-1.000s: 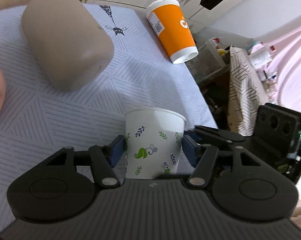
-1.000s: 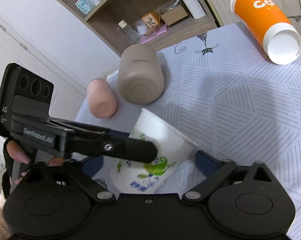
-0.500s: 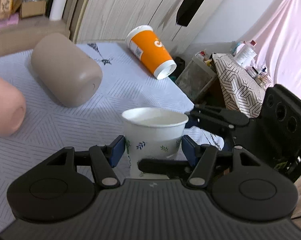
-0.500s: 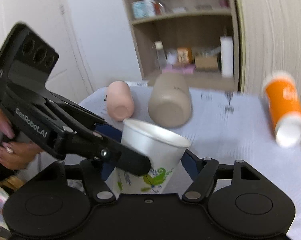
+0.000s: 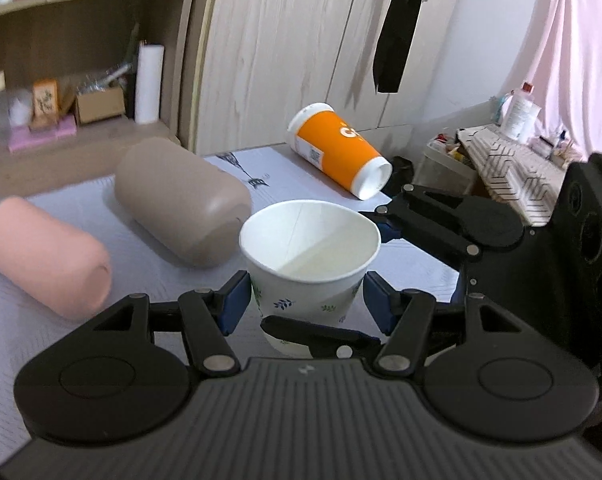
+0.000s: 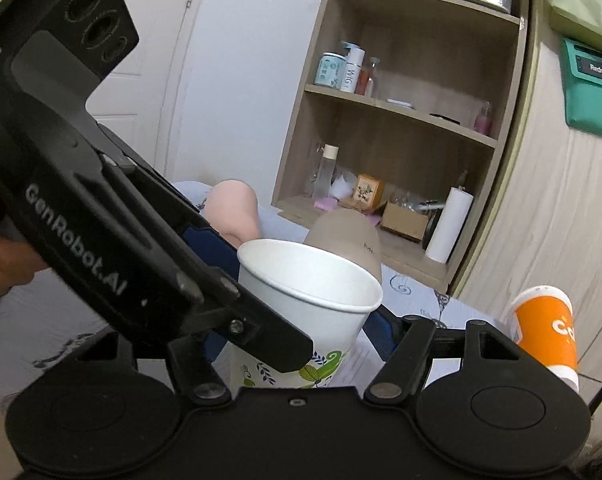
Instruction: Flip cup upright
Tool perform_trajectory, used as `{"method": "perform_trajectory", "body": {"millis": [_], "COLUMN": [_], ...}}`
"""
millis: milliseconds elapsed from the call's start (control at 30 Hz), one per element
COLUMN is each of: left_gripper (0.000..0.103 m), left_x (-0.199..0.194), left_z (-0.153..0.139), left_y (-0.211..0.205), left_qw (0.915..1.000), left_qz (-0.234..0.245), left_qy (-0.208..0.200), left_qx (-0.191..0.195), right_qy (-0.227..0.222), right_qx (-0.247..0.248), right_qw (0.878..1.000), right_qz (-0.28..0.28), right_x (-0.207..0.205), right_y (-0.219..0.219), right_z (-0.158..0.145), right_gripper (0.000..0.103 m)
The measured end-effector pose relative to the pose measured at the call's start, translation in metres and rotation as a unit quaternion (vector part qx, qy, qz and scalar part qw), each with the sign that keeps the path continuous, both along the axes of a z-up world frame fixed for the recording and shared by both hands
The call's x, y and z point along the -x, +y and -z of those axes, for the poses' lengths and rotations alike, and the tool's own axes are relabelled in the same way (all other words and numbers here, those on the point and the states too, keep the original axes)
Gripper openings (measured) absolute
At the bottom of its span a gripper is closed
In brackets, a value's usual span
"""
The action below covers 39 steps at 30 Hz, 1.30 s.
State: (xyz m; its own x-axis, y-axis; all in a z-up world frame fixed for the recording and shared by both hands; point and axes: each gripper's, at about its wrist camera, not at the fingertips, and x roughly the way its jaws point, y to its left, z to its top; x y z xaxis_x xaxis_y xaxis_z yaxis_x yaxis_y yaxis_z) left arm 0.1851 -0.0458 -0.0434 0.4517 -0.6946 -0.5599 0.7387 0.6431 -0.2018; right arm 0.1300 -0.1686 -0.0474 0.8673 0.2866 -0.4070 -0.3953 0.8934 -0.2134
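Note:
A white paper cup with green leaf print (image 5: pixel 307 276) is held mouth up above the table, its inside empty. My left gripper (image 5: pixel 305 304) has its blue pads on both sides of the cup's wall. My right gripper (image 6: pixel 301 320) also brackets the cup (image 6: pixel 301 312) from the other side; its fingers (image 5: pixel 433 224) cross in front of and behind the cup in the left wrist view. The left gripper's body (image 6: pixel 101 208) fills the left of the right wrist view and hides the left pad's contact there.
On the patterned white tablecloth (image 5: pixel 149 264) lie a beige tumbler (image 5: pixel 181 200), a pink tumbler (image 5: pixel 41 256) and an orange paper cup (image 5: pixel 337 152), all on their sides. A wooden shelf (image 6: pixel 401 128) and wardrobe stand behind. A cluttered box is to the right past the table's edge.
Both grippers have turned the paper cup from tilted to mouth up and lifted it; the views now look level across the table toward the shelf.

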Motion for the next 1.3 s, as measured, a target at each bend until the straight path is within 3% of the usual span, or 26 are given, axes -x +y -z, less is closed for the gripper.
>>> {"method": "perform_trajectory", "body": {"millis": [333, 400, 500, 700, 800, 900, 1133, 1300], "left_gripper": [0.061, 0.065, 0.074, 0.085, 0.092, 0.094, 0.103, 0.103], "left_x": [0.002, 0.005, 0.011, 0.025, 0.039, 0.055, 0.100, 0.133], "left_z": [0.009, 0.009, 0.007, 0.002, -0.003, -0.015, -0.039, -0.053], "left_y": [-0.008, -0.010, -0.010, 0.004, 0.013, 0.011, 0.028, 0.045], "left_qw": [0.9995, 0.9993, 0.9986, 0.9962, 0.9918, 0.9847, 0.9717, 0.9585], "left_qz": [-0.005, -0.010, -0.027, -0.081, -0.123, -0.155, -0.222, -0.275], "left_qy": [-0.023, -0.026, -0.036, -0.027, -0.030, -0.051, -0.053, -0.059], "left_qx": [-0.021, -0.024, -0.029, -0.019, -0.019, -0.061, -0.059, -0.049], "right_qy": [-0.002, 0.006, 0.021, 0.033, 0.035, 0.035, 0.022, -0.001], "right_qx": [0.017, 0.015, 0.013, -0.030, -0.043, -0.059, -0.100, -0.089], "right_qw": [1.000, 1.000, 1.000, 0.999, 0.998, 0.997, 0.993, 0.992], "right_qz": [-0.001, -0.002, 0.016, 0.030, 0.037, 0.048, 0.066, 0.090], "right_x": [-0.003, -0.005, -0.008, 0.005, 0.018, 0.032, 0.077, 0.108], "right_y": [0.002, 0.001, 0.003, -0.008, -0.012, -0.016, -0.026, -0.023], "right_z": [0.007, 0.007, 0.010, 0.005, 0.003, -0.003, -0.036, -0.063], "right_gripper": [0.074, 0.073, 0.091, 0.092, 0.093, 0.093, 0.095, 0.096]}}
